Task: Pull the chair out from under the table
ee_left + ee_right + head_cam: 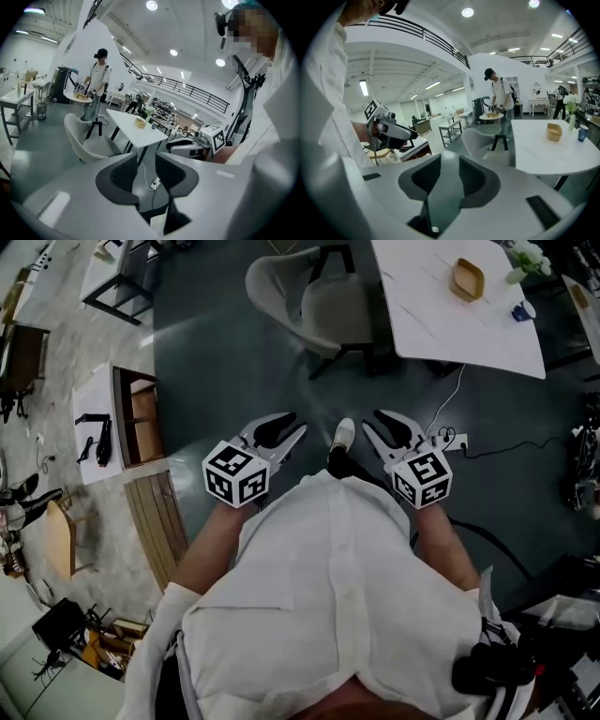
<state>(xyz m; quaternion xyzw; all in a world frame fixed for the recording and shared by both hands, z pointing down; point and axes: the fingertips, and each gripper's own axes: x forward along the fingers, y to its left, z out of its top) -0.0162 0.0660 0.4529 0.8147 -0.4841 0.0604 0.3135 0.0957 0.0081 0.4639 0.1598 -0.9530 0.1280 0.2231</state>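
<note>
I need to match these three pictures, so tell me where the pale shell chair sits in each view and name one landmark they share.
Head view: chair at top centre, left of the white table.
Left gripper view: chair left of middle, left of the table.
Right gripper view: chair near centre, left of the table.
Shared landmark: the wooden bowl on that table, seen in all three views.

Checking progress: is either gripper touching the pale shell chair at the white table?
Apart. In the head view, dark floor separates the left gripper and right gripper from the pale chair.
</note>
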